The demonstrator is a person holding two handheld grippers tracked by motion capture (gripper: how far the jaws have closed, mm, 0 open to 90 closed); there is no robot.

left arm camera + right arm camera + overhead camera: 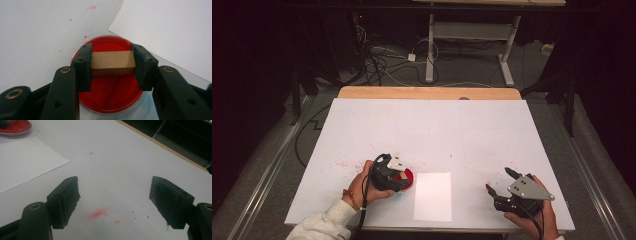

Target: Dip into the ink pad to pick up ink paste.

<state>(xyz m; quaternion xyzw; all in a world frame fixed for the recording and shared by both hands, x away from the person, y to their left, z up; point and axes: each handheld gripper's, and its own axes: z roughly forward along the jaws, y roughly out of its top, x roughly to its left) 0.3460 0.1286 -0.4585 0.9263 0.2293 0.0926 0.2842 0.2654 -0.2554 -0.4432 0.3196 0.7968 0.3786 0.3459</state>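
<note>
Wooden block (pixel 112 63) sat clamped in the left tool (pixel 112 66) over the red paint dish (pixel 110 100), likely for stamping paper (pixel 432 196); right tool (pixel 115 201) waited apart.

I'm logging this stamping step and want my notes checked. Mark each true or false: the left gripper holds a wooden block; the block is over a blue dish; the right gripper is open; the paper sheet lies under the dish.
1. The left gripper holds a wooden block: true.
2. The block is over a blue dish: false, the red dish is below it.
3. The right gripper is open: true, nothing between its jaws.
4. The paper sheet lies under the dish: false, it lies beside it.
</note>
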